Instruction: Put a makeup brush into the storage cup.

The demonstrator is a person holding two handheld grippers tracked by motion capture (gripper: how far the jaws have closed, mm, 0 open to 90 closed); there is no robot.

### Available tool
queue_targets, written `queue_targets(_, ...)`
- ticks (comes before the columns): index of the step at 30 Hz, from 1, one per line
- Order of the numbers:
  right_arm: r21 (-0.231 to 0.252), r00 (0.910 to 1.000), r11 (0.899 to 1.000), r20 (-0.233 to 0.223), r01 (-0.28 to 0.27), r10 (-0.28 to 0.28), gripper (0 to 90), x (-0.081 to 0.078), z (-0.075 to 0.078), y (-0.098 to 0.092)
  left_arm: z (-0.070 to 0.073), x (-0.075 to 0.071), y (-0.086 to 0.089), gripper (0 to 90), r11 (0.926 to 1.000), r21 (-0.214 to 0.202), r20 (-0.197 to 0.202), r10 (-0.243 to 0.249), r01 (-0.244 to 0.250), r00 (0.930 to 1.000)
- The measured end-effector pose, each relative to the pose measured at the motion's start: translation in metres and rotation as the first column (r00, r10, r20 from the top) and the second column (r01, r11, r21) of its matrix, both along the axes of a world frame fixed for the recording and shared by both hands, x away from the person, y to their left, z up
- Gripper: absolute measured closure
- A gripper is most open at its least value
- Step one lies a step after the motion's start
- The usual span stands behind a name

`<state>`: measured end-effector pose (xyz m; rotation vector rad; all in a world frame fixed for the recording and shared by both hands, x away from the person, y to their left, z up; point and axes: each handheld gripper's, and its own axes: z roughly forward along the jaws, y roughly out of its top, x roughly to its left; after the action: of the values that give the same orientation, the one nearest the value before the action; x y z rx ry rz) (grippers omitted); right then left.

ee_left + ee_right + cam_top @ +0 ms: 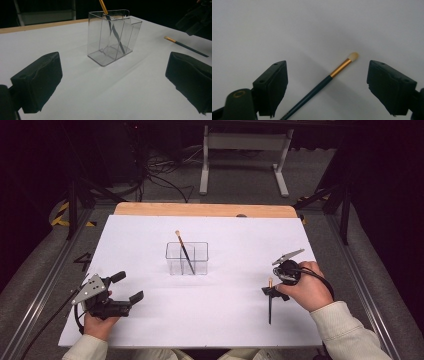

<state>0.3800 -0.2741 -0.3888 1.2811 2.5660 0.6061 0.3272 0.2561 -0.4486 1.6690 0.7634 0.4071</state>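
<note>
A clear plastic holder [186, 258] [112, 37] with several compartments stands mid-table. A dark-handled brush [184, 251] [113, 27] with a gold ferrule leans inside it. A second brush [270, 301] [332, 75] [186, 46] lies flat on the white sheet at the right. My right gripper [273, 293] [327, 72] hovers over its bristle end, open, the jaws on either side of the brush and clear of it. My left gripper [128, 286] [113, 82] rests at the left front, open and with nothing in it, facing the holder.
The white sheet [225, 320] covers a wooden tabletop [200, 209] whose far edge shows. Metal frame rails [45, 285] run along both sides. In the left gripper view the right gripper [197, 17] shows dark at the top right.
</note>
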Motion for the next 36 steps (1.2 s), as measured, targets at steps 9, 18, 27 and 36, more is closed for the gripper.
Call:
queue_targets(9,-0.019,0.9991,1.000,-0.043,0.000,-0.001,21.2,0.002,-0.008,0.003,0.000,0.000,0.000,1.6,1.0000,0.000,0.000,0.000,0.000,1.0000)
queue_targets(18,-0.041,0.9968,0.999,-0.080,-0.002,-0.001,25.5,0.004,-0.014,0.003,0.000,0.000,0.000,1.6,1.0000,0.000,0.002,0.002,-0.002,1.0000)
queue_targets(27,-0.081,0.9914,0.996,-0.130,-0.024,0.013,33.6,0.004,-0.023,0.007,0.000,0.000,0.000,1.6,1.0000,0.000,0.003,0.001,-0.001,1.0000)
queue_targets(36,-0.122,0.9876,0.991,-0.153,-0.053,0.034,44.0,0.007,-0.029,0.009,0.000,0.000,0.000,1.6,1.0000,0.001,0.001,0.002,-0.002,1.0000)
